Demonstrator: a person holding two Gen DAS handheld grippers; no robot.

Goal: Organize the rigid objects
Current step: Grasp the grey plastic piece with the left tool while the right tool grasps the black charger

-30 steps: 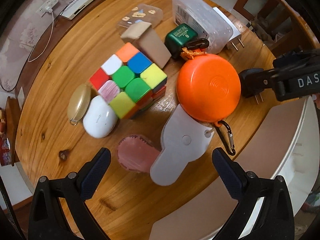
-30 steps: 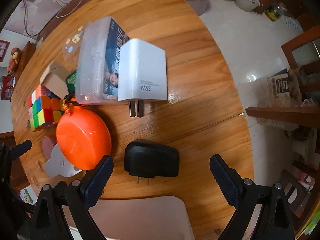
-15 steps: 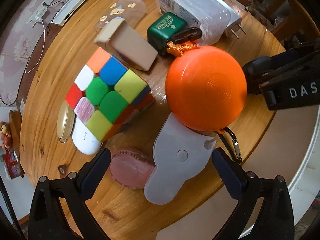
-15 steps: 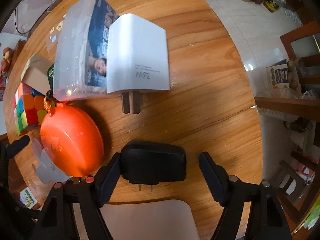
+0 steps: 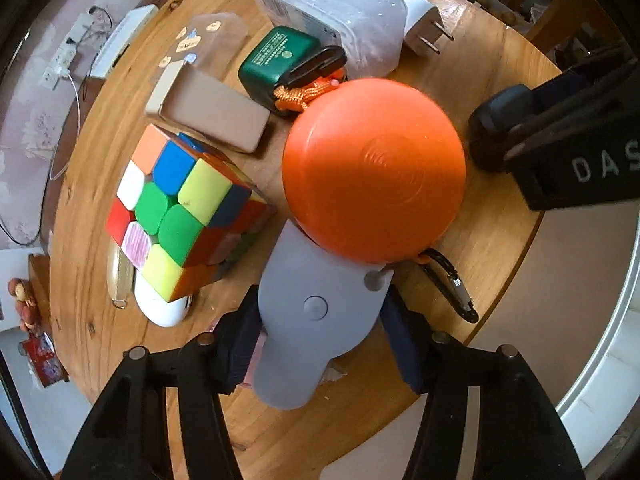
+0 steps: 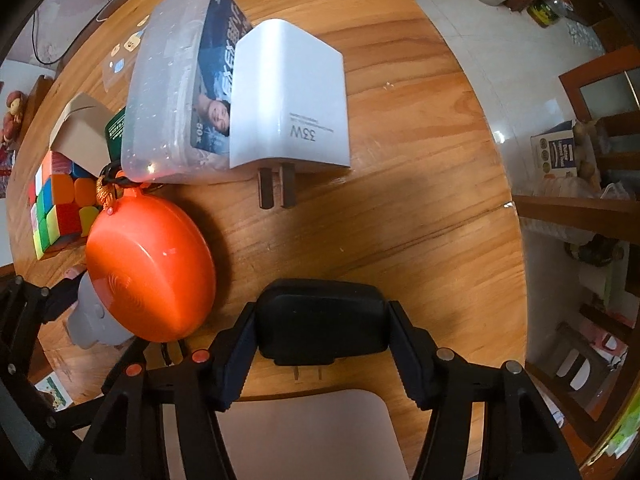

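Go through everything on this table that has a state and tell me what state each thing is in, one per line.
left gripper: just closed on the grey plastic piece
right gripper: just closed on the black charger
white charger: lying flat, prongs bare
orange round case: shut
puzzle cube: scrambled
clear box: lid on

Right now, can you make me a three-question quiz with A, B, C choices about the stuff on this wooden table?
1. What lies right beside the white wall charger with two prongs?
A. clear plastic box
B. a banana
C. a spoon

2. What colour is the big round domed case?
A. blue
B. orange
C. black

3. What is the right gripper doing?
A. hanging open over nothing
B. gripping a cup
C. closed on the black plug adapter

Answers: 1 A, the box touches the charger's side. 2 B, its whole dome is orange. 3 C, both pads press the adapter's sides, the jaws having just been closing.
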